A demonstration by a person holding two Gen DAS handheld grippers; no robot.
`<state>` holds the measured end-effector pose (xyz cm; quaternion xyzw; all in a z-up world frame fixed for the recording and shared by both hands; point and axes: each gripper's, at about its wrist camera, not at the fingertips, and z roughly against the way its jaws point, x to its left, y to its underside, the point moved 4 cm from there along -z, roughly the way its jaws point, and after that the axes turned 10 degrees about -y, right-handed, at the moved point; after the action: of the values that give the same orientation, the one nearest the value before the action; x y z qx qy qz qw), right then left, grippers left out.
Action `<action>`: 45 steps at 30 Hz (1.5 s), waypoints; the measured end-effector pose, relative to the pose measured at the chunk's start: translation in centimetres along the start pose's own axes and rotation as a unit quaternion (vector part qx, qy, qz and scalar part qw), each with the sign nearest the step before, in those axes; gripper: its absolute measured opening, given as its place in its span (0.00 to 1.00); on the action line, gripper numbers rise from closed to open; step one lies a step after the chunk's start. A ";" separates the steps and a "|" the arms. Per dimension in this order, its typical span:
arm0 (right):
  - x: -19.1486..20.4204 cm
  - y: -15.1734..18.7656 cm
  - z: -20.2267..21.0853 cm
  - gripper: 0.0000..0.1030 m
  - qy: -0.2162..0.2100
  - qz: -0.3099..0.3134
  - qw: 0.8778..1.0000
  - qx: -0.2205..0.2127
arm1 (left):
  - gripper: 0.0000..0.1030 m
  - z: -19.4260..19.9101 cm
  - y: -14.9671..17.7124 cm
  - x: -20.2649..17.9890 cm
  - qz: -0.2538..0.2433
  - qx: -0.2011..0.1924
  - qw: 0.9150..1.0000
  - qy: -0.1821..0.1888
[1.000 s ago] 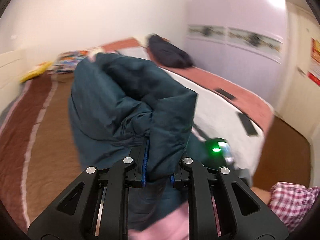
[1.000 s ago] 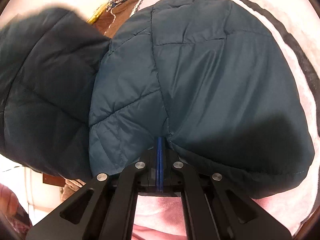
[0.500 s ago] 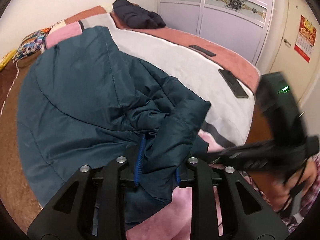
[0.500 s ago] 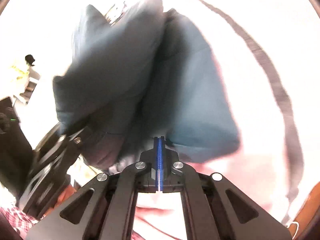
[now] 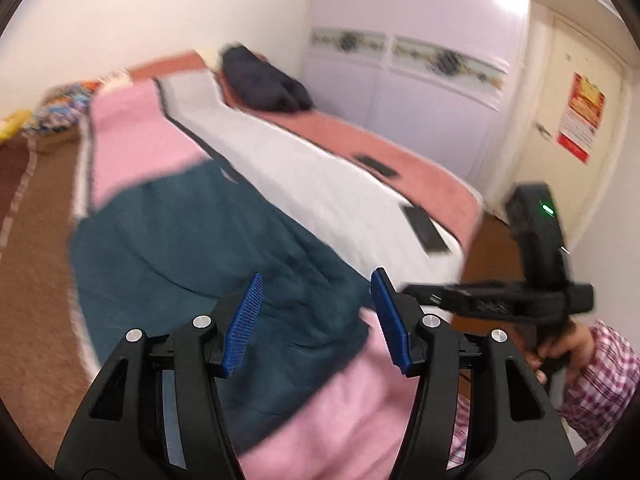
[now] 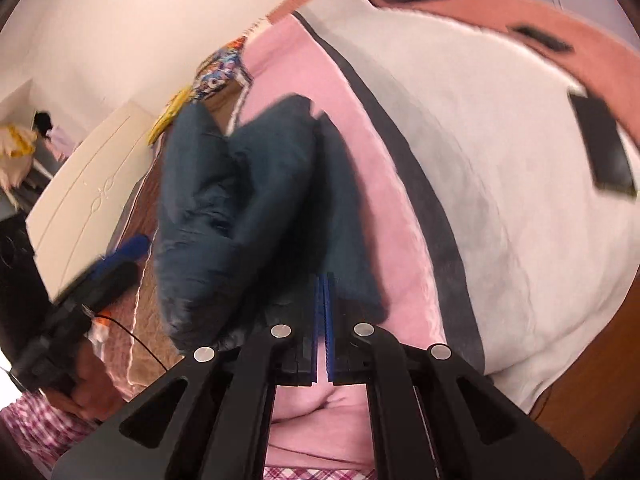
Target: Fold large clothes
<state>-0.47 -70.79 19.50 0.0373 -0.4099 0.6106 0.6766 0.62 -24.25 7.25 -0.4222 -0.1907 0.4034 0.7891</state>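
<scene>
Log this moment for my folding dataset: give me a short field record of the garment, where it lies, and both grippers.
garment: dark teal padded jacket, bunched in folds
surface: pink blanket on the bed
left gripper: jaws wide apart, nothing between them, above the jacket's near edge
right gripper: jaws closed together, empty, at the jacket's near edge
other items: dark clothes pile at the bed's far end; two flat black devices on the white cover

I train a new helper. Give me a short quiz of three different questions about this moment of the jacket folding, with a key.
1. True or false: the left gripper is open.
2. On which blanket stripe does the teal jacket mostly lie? A) pink B) white C) brown
3. Fill in: the right gripper is ___ and holds nothing.

Key: 1 true; 2 A; 3 shut.
</scene>
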 end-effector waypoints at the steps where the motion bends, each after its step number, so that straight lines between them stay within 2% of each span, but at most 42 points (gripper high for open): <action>1: 1.6 -0.2 -0.2 0.05 -0.004 0.016 1.000 -0.002 | 0.54 0.4 -0.6 1.2 0.010 -0.010 1.000 -0.017; 3: 3.9 -1.3 -0.4 0.05 -0.020 0.044 0.999 0.001 | 0.54 0.5 -1.7 4.0 0.030 -0.019 0.997 -0.063; 5: 6.5 -1.8 -1.2 0.05 -0.038 0.072 0.997 0.012 | 0.54 -0.4 -2.6 6.2 0.045 -0.014 0.995 -0.093; 7: 8.4 -1.9 -2.6 0.05 -0.056 0.096 0.993 0.032 | 0.54 -1.8 -3.2 7.4 0.053 -0.004 0.992 -0.118; 11: 9.9 -1.6 -5.9 0.05 -0.055 0.103 0.991 0.068 | 0.54 -6.2 -4.1 8.8 0.065 0.037 0.986 -0.146; 14: 9.3 -1.3 -8.1 0.05 -0.033 0.094 0.991 0.094 | 0.54 -9.2 -4.6 8.3 0.069 0.055 0.987 -0.136; 18: 6.3 -0.7 -9.7 0.03 0.006 0.065 0.991 0.120 | 0.54 -13.8 -4.0 7.3 0.067 0.103 0.985 -0.124; 23: 2.8 0.6 -10.7 0.03 0.018 0.019 0.991 0.132 | 0.55 -18.3 -2.5 5.5 0.054 0.137 0.980 -0.135; 28: 0.5 1.7 -12.2 0.00 0.030 -0.005 0.989 0.145 | 0.57 -19.8 -1.7 4.5 0.042 0.144 0.979 -0.138; 36: -2.1 2.5 -13.2 0.00 0.017 -0.034 0.988 0.149 | 0.59 -20.8 -0.8 3.9 0.024 0.143 0.978 -0.152; 45: -2.0 2.4 -13.2 0.00 0.024 -0.032 0.988 0.148 | 0.59 -20.1 -1.2 4.0 0.032 0.135 0.979 -0.148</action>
<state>4.37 -64.54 8.48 0.1358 -0.2971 0.6436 0.6921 16.48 -31.78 -3.41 -0.2535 -0.2357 0.5087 0.7883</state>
